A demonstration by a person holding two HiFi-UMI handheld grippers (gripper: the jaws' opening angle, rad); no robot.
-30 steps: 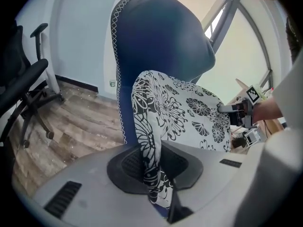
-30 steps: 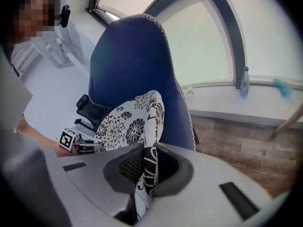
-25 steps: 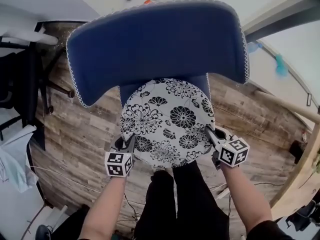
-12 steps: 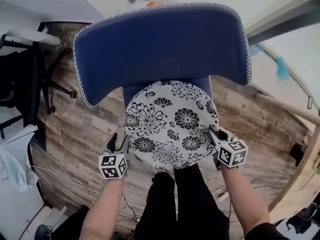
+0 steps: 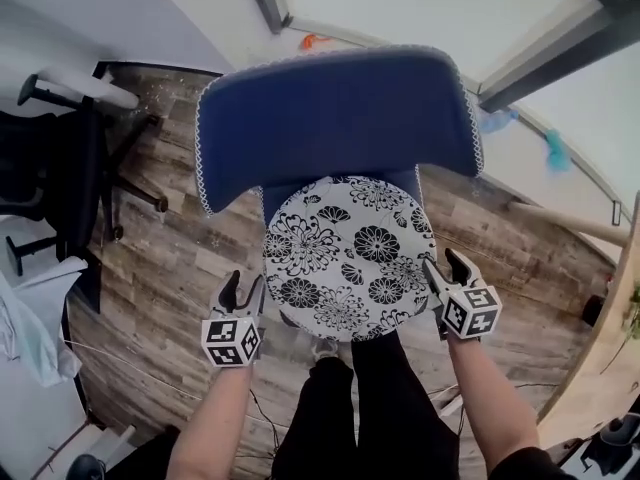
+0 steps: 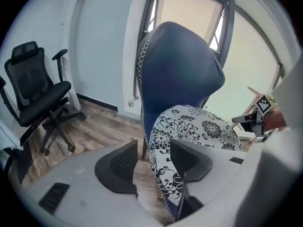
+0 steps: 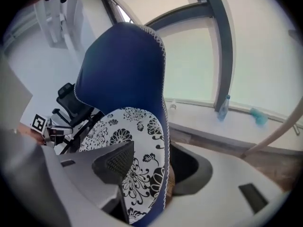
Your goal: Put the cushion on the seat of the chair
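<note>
Floral cushion lies flat on the blue chair's seat
Wood-plank floor (image 5: 190, 258) by big windows; the blue chair (image 5: 335, 118) carries the round cushion (image 5: 345, 258), its back edge at the backrest. Head view shows the whole top; the gripper views show its rim inside the parted jaws of left gripper (image 5: 242, 290) and right gripper (image 5: 446, 265)

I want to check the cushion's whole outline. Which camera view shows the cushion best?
The head view: almost the whole round flowered cushion shows from above, on the blue chair. The left gripper view shows it obliquely, partly behind a jaw; the right gripper view shows it foreshortened, also partly covered.
</note>
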